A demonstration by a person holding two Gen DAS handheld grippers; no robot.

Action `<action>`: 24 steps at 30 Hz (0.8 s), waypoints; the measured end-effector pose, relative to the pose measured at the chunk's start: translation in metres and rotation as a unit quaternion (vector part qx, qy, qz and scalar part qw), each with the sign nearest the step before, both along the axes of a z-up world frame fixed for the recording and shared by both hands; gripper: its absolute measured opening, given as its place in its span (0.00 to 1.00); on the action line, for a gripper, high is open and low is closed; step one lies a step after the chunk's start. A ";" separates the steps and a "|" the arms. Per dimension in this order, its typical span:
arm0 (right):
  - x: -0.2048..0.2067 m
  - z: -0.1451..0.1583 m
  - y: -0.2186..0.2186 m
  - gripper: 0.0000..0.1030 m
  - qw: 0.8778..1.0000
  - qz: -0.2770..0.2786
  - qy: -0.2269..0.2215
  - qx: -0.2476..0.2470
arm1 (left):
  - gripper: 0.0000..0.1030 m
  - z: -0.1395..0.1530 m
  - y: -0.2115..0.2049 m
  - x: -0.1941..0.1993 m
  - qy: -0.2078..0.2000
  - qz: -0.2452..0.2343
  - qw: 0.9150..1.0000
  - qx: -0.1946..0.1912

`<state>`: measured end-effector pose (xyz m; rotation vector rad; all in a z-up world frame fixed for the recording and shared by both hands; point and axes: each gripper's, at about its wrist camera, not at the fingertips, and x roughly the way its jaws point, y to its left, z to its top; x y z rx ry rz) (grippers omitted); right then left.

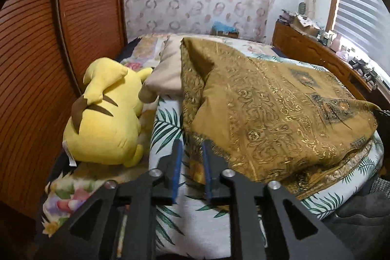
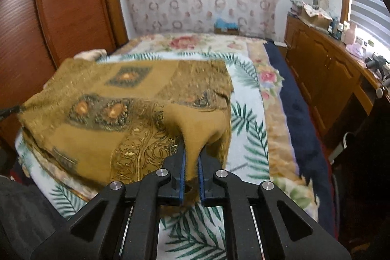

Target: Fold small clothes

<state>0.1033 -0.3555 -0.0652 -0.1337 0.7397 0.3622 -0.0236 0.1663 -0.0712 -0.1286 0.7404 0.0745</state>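
Gold patterned cloth on the bed, one tool parted, the other clamped on fabric.

Left wrist view: the left tool is released, its blue pads parted with nothing between them, just at the near edge of the cloth, which lies rumpled on the leaf-print sheet; a yellow plush toy lies to its left beside a beige pillow.
Right wrist view: the right tool is clenched on a bunched fold of the cloth, whose rest is spread over the bed.
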 end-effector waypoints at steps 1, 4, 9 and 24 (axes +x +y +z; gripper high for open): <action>0.002 -0.003 0.001 0.12 1.000 -0.005 0.001 -0.006 | 0.20 -0.001 0.000 0.001 0.001 -0.001 1.000 -0.003; 0.002 -0.003 0.002 0.26 1.000 -0.015 -0.010 -0.017 | 0.23 -0.006 -0.002 0.007 0.005 0.001 1.000 -0.002; -0.002 -0.001 0.012 0.58 0.999 -0.011 -0.029 -0.019 | 0.24 -0.019 -0.006 0.022 0.028 -0.001 1.000 0.003; -0.007 -0.030 0.080 0.66 0.998 0.058 -0.005 -0.011 | 0.24 -0.034 -0.005 0.033 0.046 0.004 0.999 -0.002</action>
